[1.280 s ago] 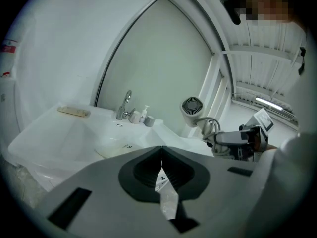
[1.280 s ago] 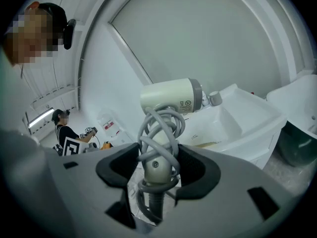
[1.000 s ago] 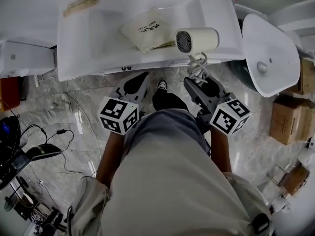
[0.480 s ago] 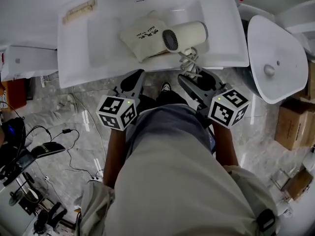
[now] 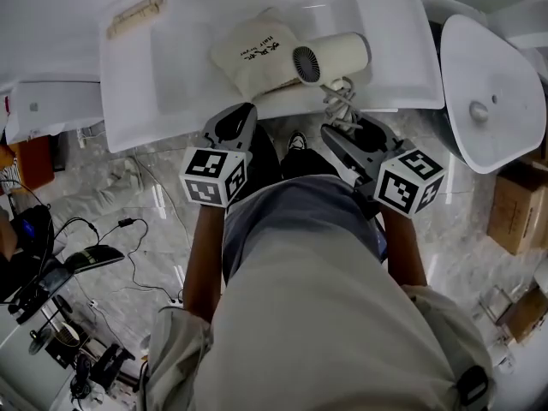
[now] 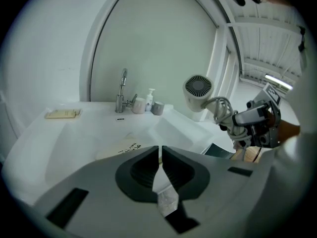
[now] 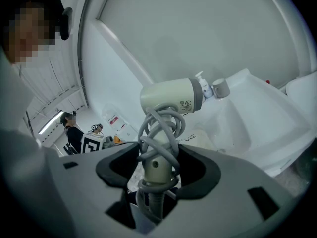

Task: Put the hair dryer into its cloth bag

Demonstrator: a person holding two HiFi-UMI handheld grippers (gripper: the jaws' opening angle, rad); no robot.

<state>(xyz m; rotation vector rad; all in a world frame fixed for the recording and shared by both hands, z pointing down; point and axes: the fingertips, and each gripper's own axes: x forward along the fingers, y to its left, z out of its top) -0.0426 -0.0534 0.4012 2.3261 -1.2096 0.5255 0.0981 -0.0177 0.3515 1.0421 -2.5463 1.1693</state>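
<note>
Head view first: the hair dryer (image 5: pixel 334 56) is up over the white sink (image 5: pixel 128 75), right next to the cream cloth bag (image 5: pixel 253 54) lying in the basin. Left gripper view: the left gripper (image 6: pixel 160 155) is pinched together on nothing. Right gripper view: the right gripper (image 7: pixel 157 170) is clamped on the dryer's handle, cord (image 7: pixel 166 120) coiled round it.
</note>
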